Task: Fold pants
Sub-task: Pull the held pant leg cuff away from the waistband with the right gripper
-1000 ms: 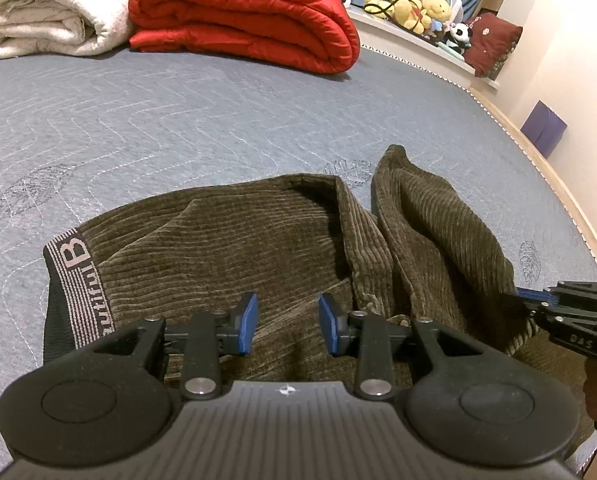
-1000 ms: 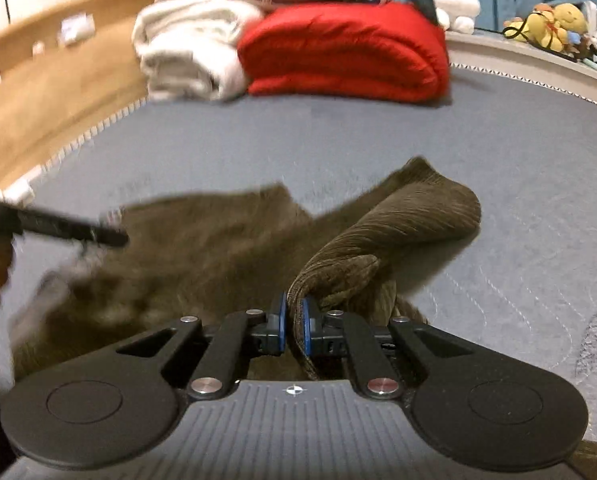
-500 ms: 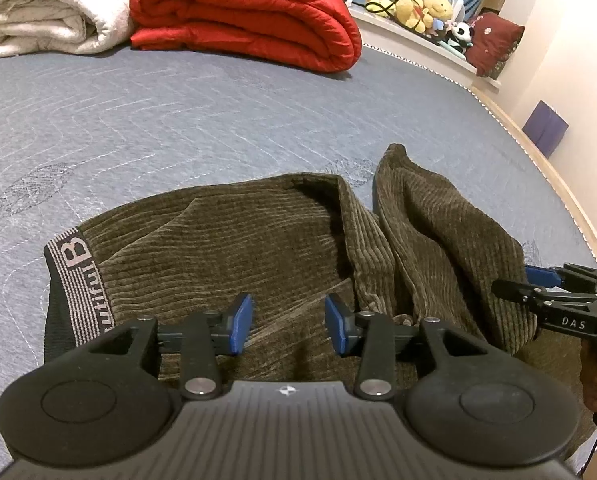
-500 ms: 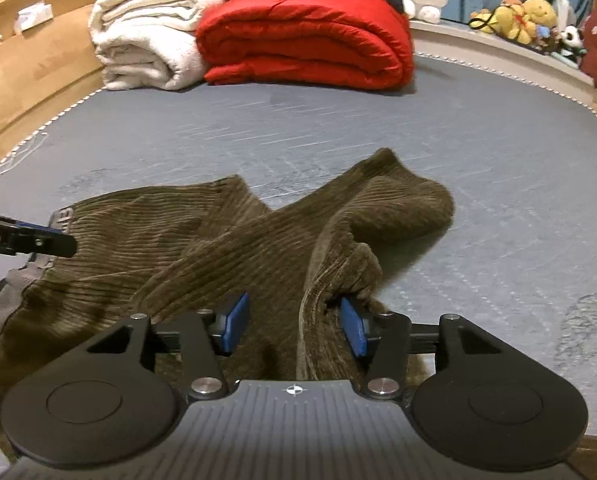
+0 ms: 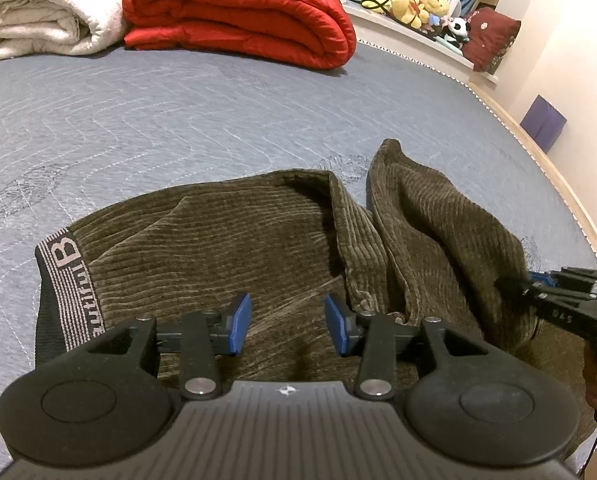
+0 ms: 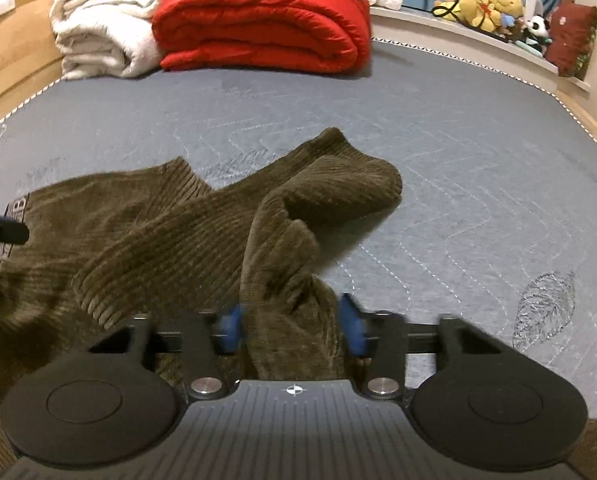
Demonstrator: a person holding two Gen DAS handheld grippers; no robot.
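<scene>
So the brown corduroy pants (image 6: 170, 240) are lying bunched near the front edge of the bed (image 5: 178, 120), waistband (image 5: 68, 280) pointing toward its left edge, legs toward the right. The right gripper (image 6: 292, 326) is closing on a raised leg fold between its jaws, so it's nearer the leg end. The left gripper (image 5: 286, 330) is hovering half open, gripping nothing.

Black left gripper (image 5: 286, 330) — blue pads (image 5: 240, 328), silver screws, perhaps ribbed housing.
</scene>
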